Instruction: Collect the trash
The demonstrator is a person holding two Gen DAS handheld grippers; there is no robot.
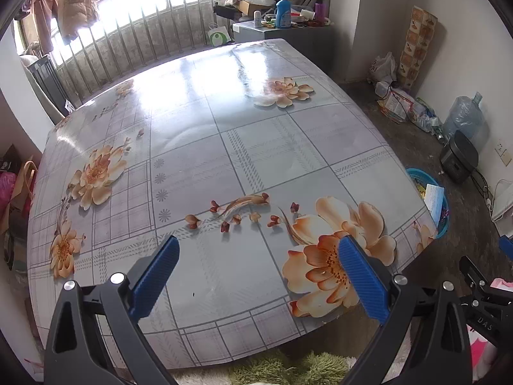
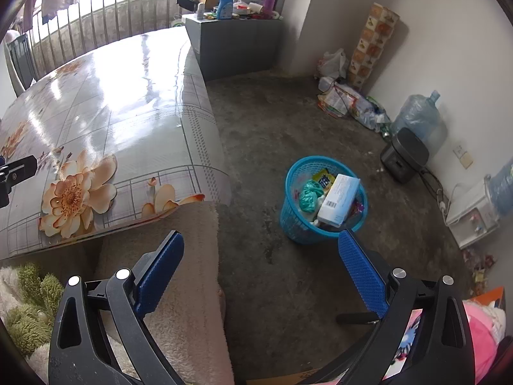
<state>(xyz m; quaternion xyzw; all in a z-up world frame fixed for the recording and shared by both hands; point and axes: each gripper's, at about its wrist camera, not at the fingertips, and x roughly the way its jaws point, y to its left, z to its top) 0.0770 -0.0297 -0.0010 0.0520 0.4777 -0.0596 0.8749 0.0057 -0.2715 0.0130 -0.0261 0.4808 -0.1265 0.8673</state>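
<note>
Both tools spread apart, gripping nothing.
Left tool (image 1: 258,269) over bench (image 1: 224,147) near edge; blue basket (image 2: 296,221) on floor holds white box (image 2: 338,200).

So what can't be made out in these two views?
- Left wrist view: most of the blue plastic mesh basket is hidden behind the floral-cloth table edge.
- Right wrist view: the basket's lower contents are buried under the white carton; its label is too small to read.
- Both claws open, empty.

Left tool (image 1: 258,272), right tool (image 2: 261,271): black frames, blue textured pads, silver screws
</note>
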